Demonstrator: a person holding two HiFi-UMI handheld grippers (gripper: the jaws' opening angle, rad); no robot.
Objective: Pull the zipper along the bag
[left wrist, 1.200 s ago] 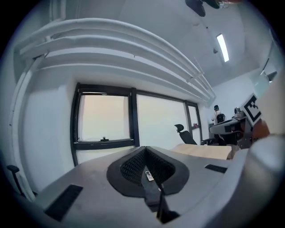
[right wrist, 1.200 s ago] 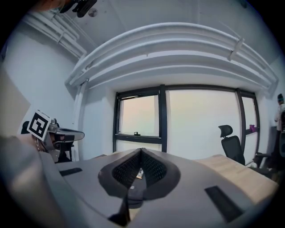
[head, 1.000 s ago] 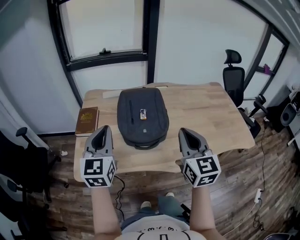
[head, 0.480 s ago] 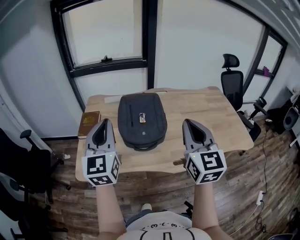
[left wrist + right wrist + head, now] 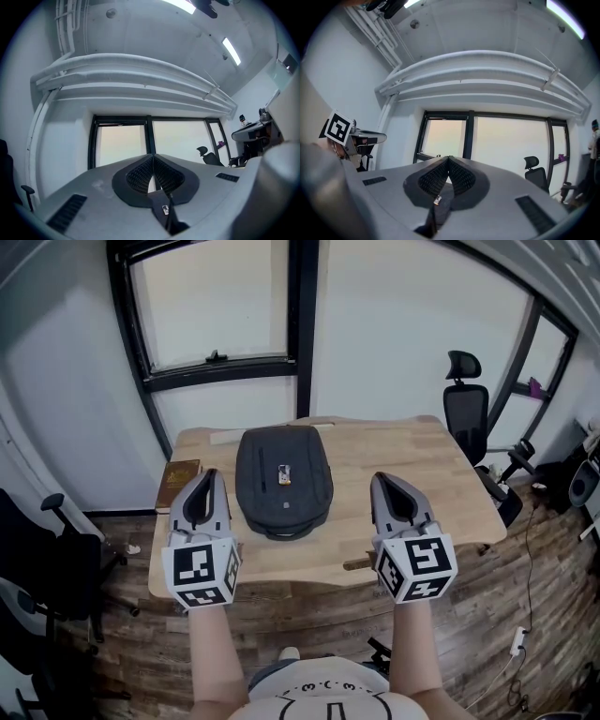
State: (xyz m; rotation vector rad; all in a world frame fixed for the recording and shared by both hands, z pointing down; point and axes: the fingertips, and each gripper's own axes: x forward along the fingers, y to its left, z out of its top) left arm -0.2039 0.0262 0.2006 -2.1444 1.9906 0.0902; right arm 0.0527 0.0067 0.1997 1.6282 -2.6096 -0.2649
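A dark grey backpack lies flat on the wooden table, its carry handle toward me and a small tag on its front. My left gripper hovers at the bag's left, near the table's front edge, jaws shut with nothing between them. My right gripper is held to the bag's right, apart from it, also shut and empty. Both gripper views point up at the windows and ceiling: each shows its closed jaws, left gripper and right gripper, and not the bag.
A brown book lies at the table's left edge beside the bag. A black office chair stands past the table's right end, and another dark chair is at my left. Windows with black frames run behind the table.
The view has pulled back a little, so the table and bag sit slightly farther off. Both grippers stay shut, held at either side of the bag.
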